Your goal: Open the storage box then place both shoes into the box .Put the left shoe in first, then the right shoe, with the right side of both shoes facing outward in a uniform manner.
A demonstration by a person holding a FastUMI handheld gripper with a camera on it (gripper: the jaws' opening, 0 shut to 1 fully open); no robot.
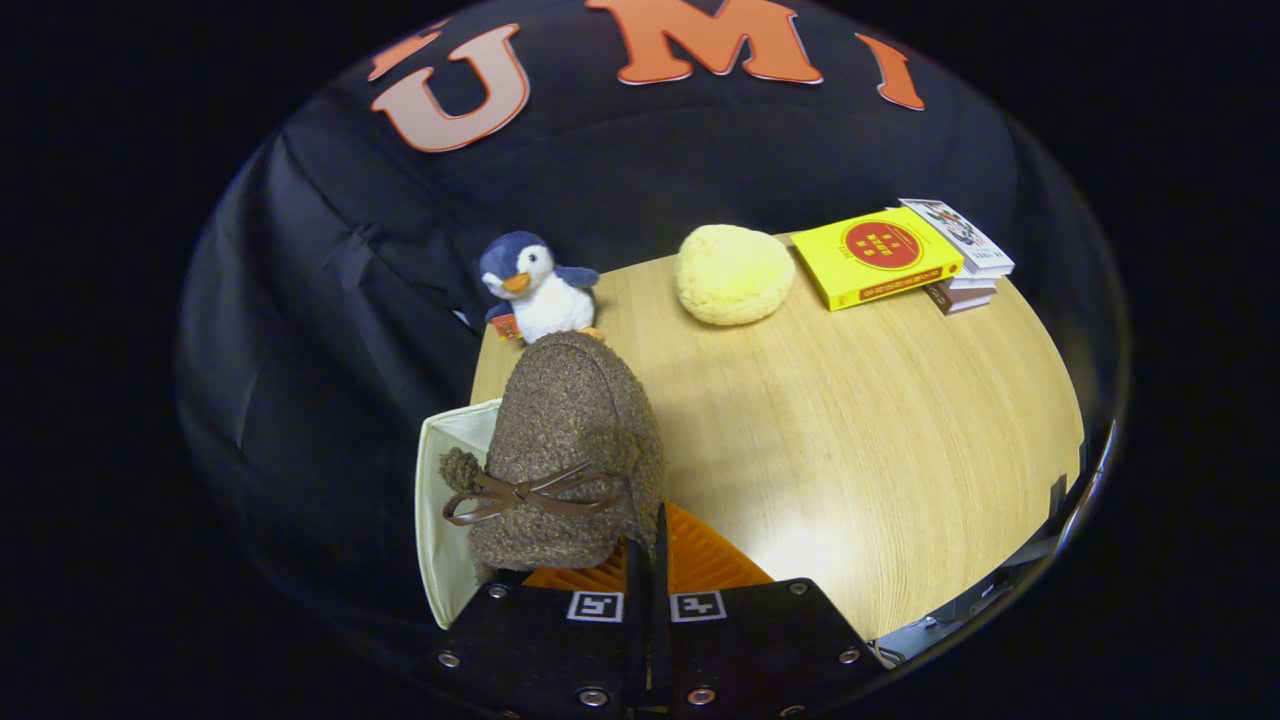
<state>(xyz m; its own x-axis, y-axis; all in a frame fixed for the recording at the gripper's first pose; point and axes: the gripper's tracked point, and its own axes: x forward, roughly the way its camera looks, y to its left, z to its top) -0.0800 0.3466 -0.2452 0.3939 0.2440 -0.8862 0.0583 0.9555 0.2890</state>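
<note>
Fuzzy brown shoe [570,450] pinched in the hand-held gripper [646,560] over the box rim [432,500], bare tabletop [850,430] alongside

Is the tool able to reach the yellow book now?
Probably not yet: the tool is shut on the brown shoe, so it is occupied. The table toward the yellow book looks free.

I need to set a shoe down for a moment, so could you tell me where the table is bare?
The table is bare right of the brown shoe the fingers pinch. Its far edge is crowded: penguin, yellow cushion, books.
</note>
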